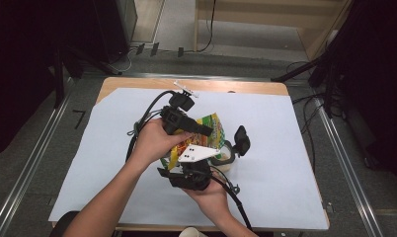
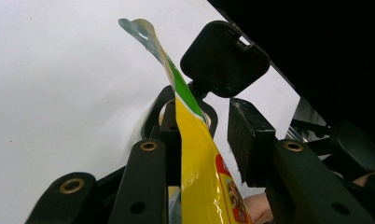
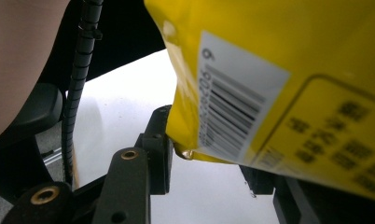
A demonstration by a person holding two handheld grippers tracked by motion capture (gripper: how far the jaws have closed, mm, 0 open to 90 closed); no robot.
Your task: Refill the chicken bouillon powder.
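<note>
A person holds a yellow snack bag (image 1: pixel 210 129) upright over the table's (image 1: pixel 285 197) middle, likely to pull it open above the round container (image 1: pixel 227 154) w/ hinged black lid (image 1: pixel 242 139). Left gripper (image 2: pixel 205 135): jaws apart, bag's sealed top rests against one pad only. Right gripper (image 3: pixel 209 161): bag's lower corner sits between its jaws, can't tell if clamped. Plenty of open white mat (image 1: pixel 112 163) toward all edges & corners

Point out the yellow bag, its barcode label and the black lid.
yellow bag (image 2: pixel 199 163): left gripper view, glossy yellow side.
barcode label (image 3: pixel 232 107): right gripper view, middle of the printed bars.
black lid (image 2: pixel 224 60): left gripper view, flat face.
</note>
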